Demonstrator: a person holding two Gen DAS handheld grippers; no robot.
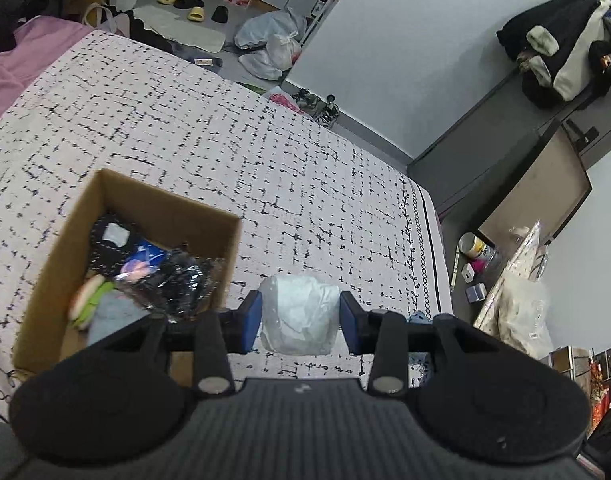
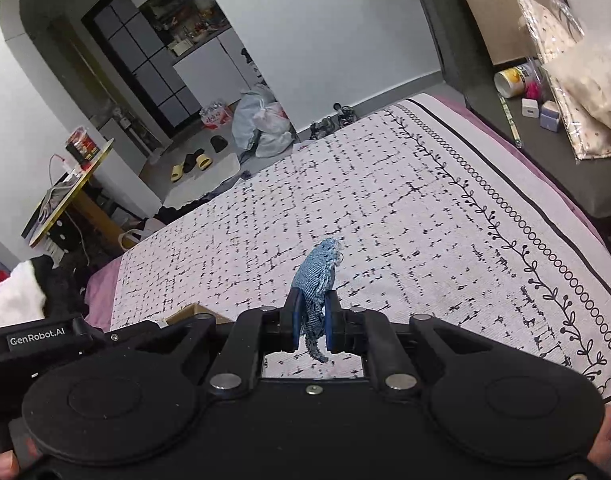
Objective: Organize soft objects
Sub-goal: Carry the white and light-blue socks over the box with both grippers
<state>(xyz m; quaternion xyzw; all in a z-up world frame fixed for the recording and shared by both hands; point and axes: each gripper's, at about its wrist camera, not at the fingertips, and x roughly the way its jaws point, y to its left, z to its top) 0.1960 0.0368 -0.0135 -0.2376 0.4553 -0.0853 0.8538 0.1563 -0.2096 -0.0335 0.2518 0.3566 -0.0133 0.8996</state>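
Note:
My left gripper [image 1: 300, 314] is shut on a white soft bundle wrapped in clear plastic [image 1: 299, 312], held above the patterned bedspread [image 1: 225, 140]. Just left of it stands an open cardboard box [image 1: 65, 240] with several soft items inside, among them a black-and-clear plastic packet [image 1: 173, 280] and a light blue cloth [image 1: 113, 312]. In the right wrist view my right gripper [image 2: 313, 320] is shut on a blue denim scrap [image 2: 317, 276] that sticks up between its pads and hangs frayed below. A corner of the box [image 2: 193, 312] peeks out at that gripper's left.
The bed's right edge borders a dark bedside shelf [image 1: 457, 264] with a can [image 1: 475, 245] and small boxes. Packaged bedding [image 1: 517, 312] leans there. Beyond the bed's far end lie slippers [image 1: 185, 4] and plastic bags [image 1: 269, 40] on the floor. A round yellow table [image 2: 65, 188] stands left.

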